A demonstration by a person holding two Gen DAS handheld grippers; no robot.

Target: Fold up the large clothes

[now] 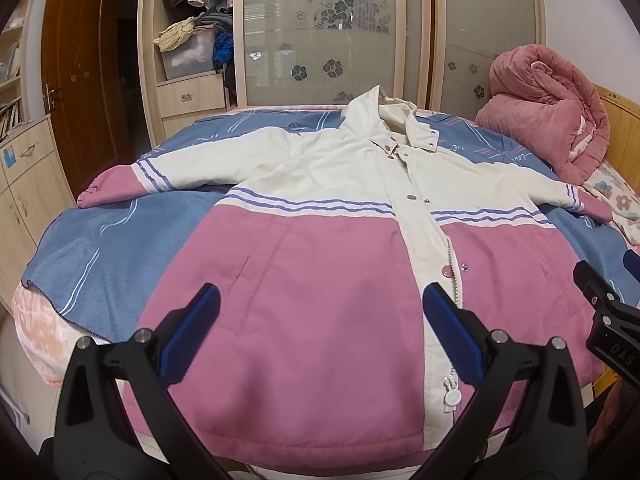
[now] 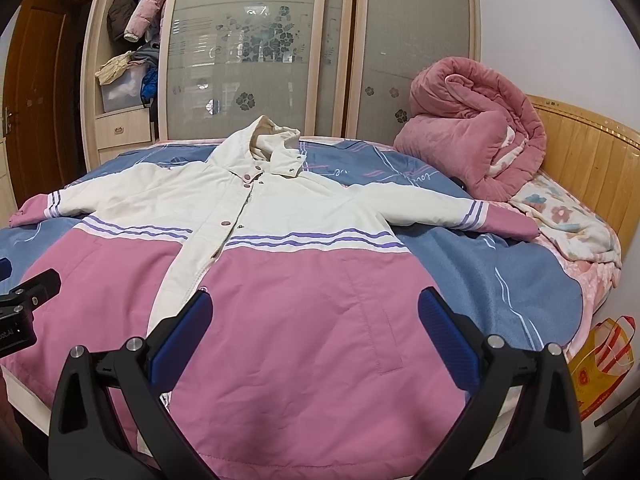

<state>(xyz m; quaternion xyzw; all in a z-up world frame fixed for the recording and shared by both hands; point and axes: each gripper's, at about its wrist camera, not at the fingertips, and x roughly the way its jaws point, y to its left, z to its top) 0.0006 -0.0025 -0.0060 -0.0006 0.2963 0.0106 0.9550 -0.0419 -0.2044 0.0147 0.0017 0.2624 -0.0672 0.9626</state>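
Here is the jacket (image 1: 320, 264), spread flat and face up on the bed (image 1: 104, 248), cream across the chest and hood, pink over the lower body, purple stripes marking the join. Sleeves are out to both sides, pink cuffs lying on the blue blanket (image 2: 472, 272), and the hood (image 2: 268, 140) points toward the wardrobe (image 1: 320, 32) at the far side. The front is only partly done up: the white zipper (image 1: 450, 394) hangs near the hem, and pink snaps run up the cream placket. The left gripper (image 1: 320, 312) hovers over the pink lower half, near the hem, jaws spread wide, nothing between the blue pads (image 1: 192, 332); the right-hand pad sits over the cream placket just beside the zipper line, but I cannot tell from here whether it touches the cloth. Over on the other side, the right gripper (image 2: 314, 320) is in the same pose, wide open and empty, poised above the pink panel with the pocket seam (image 2: 384, 320) showing between its fingers. Its left-hand pad lines up with the edge of the cream placket; contact is again unclear. Each gripper shows in the other's view as a black shape at the frame edge, so the two are side by side over the lower half of the jacket. A rolled pink quilt (image 2: 476, 128) sits at the head of the bed against the wooden headboard (image 2: 580, 148), well apart from the jacket, and a yellow and red bag (image 2: 604, 364) hangs beside the bed's edge.
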